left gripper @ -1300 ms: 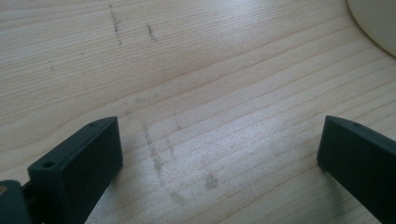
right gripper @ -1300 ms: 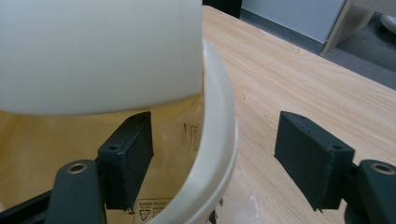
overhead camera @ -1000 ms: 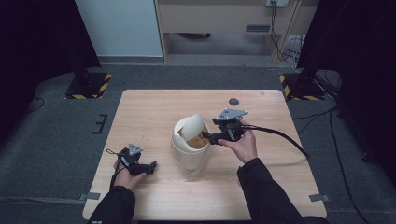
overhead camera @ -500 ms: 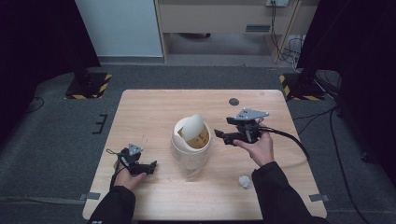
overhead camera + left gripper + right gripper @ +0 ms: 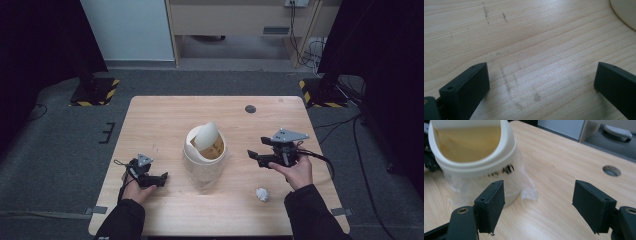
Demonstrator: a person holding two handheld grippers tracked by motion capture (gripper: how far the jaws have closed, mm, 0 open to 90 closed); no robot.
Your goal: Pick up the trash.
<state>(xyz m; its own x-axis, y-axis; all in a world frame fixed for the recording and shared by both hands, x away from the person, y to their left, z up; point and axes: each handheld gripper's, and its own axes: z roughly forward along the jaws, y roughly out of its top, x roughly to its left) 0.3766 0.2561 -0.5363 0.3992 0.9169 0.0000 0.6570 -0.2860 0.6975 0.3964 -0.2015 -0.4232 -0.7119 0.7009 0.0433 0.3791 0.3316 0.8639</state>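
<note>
A small cream bin (image 5: 204, 159) with a tilted swing lid (image 5: 206, 135) stands mid-table, a clear plastic liner (image 5: 527, 187) hanging around its body (image 5: 474, 162). My right gripper (image 5: 256, 155) is held open to the right of the bin, apart from it, jaws empty and pointing at it; in the right gripper view its jaws (image 5: 537, 206) stand wide. My left gripper (image 5: 161, 180) rests open on the wood at the front left; its jaws (image 5: 541, 85) frame bare tabletop. A crumpled white paper ball (image 5: 262, 194) lies near the front edge, beside my right forearm.
The wooden table (image 5: 165, 115) has a round cable hole (image 5: 250, 109) at the back right, also in the right gripper view (image 5: 611, 170). A black cable (image 5: 320, 157) trails from the right gripper. Grey floor surrounds the table, with dark stands at both back corners.
My right gripper has drawn back from the bin's opening to the right and now hangs apart from it. The paper ball came into view on the table. The left gripper stayed put.
</note>
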